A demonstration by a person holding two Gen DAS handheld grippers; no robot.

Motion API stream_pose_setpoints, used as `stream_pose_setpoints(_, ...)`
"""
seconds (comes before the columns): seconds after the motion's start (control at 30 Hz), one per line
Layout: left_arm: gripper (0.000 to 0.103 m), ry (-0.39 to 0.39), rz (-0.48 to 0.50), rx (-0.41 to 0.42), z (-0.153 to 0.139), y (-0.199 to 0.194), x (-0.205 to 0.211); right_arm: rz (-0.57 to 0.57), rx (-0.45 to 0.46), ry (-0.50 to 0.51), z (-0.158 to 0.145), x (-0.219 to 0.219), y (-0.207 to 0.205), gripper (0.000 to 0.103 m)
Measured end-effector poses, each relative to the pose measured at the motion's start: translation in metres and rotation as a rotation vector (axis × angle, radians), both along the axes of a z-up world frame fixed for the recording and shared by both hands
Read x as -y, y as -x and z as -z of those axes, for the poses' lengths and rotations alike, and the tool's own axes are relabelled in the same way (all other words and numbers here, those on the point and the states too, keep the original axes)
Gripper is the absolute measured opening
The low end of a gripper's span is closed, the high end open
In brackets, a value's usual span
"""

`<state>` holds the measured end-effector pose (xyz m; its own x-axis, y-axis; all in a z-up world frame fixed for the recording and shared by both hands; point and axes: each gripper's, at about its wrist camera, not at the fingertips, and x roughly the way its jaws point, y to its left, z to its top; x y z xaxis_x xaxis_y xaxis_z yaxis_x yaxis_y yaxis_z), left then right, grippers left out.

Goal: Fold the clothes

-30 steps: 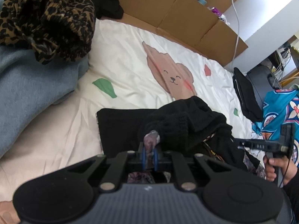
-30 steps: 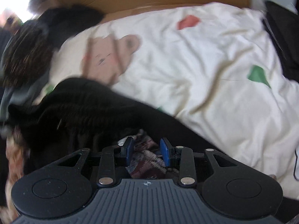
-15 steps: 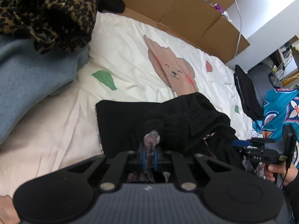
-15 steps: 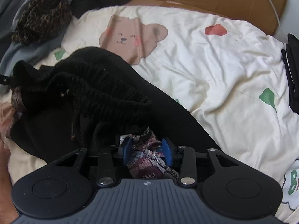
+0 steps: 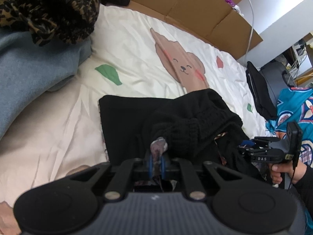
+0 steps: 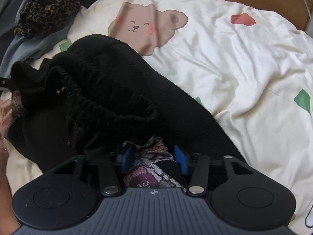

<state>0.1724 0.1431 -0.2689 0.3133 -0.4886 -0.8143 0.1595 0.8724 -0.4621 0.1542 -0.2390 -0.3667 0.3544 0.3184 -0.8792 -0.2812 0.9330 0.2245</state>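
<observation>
Bed: cream bear-print duvet (image 5: 137, 45), cardboard (image 5: 195, 5) behind.
Left claw (image 5: 156, 161): clamped on black garment (image 5: 125, 121).
Right claw (image 6: 153, 156): closed around garment's patterned fabric.

1. In the right wrist view the bear print (image 6: 146, 27) has moved from the left edge toward upper centre, now sharp rather than blurred.
2. The black garment (image 6: 109, 98) fills more of the lower left.
3. In the left wrist view the right gripper (image 5: 244, 148) sits lower right, closer to the garment.
</observation>
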Motion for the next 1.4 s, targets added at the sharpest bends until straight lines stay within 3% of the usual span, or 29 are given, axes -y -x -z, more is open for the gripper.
stream_pose_setpoints(0.07, 0.009, -0.001, 0.0, 0.001, 0.0, 0.0, 0.0, 0.005, -0.007, -0.016, -0.004, 0.003, 0.003, 0.035)
stream_pose_setpoints(0.13, 0.009, -0.003, 0.0, 0.002, 0.0, 0.0, 0.0, 0.009, -0.012, -0.031, -0.008, 0.006, 0.005, 0.032)
stream_pose_setpoints(0.3, 0.009, -0.014, -0.001, 0.0, 0.001, 0.0, 0.0, 0.017, -0.011, -0.072, -0.013, 0.014, 0.005, 0.034)
stream_pose_setpoints(0.47, 0.009, -0.023, -0.005, -0.001, 0.002, 0.0, -0.002, 0.025, -0.01, -0.113, -0.019, 0.021, 0.005, 0.057)
stream_pose_setpoints(0.53, 0.009, -0.023, -0.006, -0.002, 0.002, 0.001, -0.002, 0.028, -0.009, -0.13, -0.021, 0.025, 0.005, 0.059)
stream_pose_setpoints(0.8, 0.009, -0.021, -0.007, -0.013, 0.006, 0.002, -0.003, 0.041, -0.008, -0.195, -0.031, 0.037, 0.004, 0.057)
stream_pose_setpoints(0.87, 0.009, -0.02, -0.01, -0.016, 0.006, 0.001, -0.004, 0.04, -0.008, -0.205, -0.032, 0.039, 0.004, 0.046)
stream_pose_setpoints(0.93, 0.009, -0.021, -0.012, -0.018, 0.007, 0.0, -0.004, 0.027, -0.011, -0.193, -0.031, 0.036, 0.003, 0.042)
stream_pose_setpoints(1.4, 0.009, -0.04, -0.008, -0.026, 0.011, -0.002, -0.001, -0.064, -0.032, -0.108, -0.023, 0.017, 0.0, 0.044)
